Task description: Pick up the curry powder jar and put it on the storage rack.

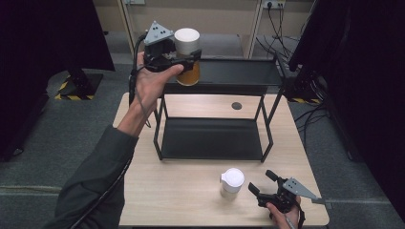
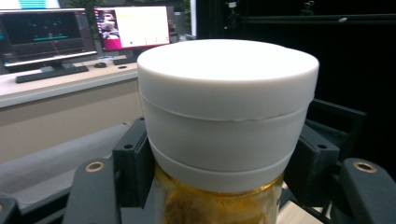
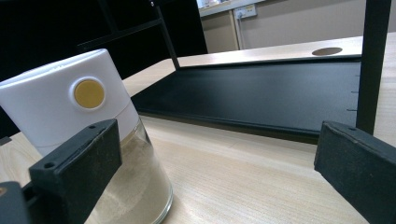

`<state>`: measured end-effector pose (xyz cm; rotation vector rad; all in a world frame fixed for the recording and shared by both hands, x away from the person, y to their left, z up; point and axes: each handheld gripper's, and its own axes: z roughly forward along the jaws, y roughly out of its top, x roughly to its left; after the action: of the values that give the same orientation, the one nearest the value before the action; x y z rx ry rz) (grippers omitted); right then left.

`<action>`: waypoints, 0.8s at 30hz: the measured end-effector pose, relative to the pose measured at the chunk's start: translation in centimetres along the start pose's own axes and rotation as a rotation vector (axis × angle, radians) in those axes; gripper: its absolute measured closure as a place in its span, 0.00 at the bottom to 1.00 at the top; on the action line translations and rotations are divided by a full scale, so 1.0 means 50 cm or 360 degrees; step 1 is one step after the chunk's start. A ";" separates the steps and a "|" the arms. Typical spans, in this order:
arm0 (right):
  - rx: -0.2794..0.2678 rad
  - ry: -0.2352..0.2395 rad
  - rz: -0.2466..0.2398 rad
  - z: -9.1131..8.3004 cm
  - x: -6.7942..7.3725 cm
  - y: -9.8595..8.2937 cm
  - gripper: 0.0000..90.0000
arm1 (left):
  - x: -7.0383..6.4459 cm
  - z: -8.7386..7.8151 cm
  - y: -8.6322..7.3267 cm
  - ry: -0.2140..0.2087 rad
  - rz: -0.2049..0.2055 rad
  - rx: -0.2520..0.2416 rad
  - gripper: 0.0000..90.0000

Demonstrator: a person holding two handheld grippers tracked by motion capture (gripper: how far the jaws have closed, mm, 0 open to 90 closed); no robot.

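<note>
The left gripper clamps an amber spice jar above the black shelf rack. The right gripper rests with jaws apart beside a white-capped jar on the table.

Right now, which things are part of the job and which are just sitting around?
In the job:
- amber jar, white lid, clamped in the left claw over the rack's top shelf
- pale-powder jar on the table, beside the open right claw

Just about:
- monitors on a far desk
- wall socket
</note>
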<state>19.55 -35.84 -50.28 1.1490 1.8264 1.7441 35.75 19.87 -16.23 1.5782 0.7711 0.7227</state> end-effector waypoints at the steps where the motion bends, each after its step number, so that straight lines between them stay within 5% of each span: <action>1: 0.0000 0.0001 0.0001 0.000 0.000 0.000 0.01 | 0.001 0.004 0.000 0.0010 0.0000 0.0000 0.39; 24: -0.0001 0.0008 0.0004 0.001 0.000 0.000 0.01 | -0.002 0.072 -0.016 0.0217 -0.0031 0.0010 0.39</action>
<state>19.57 -35.83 -50.28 1.1484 1.8282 1.7504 38.53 17.77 -17.48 1.5367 0.8880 0.8204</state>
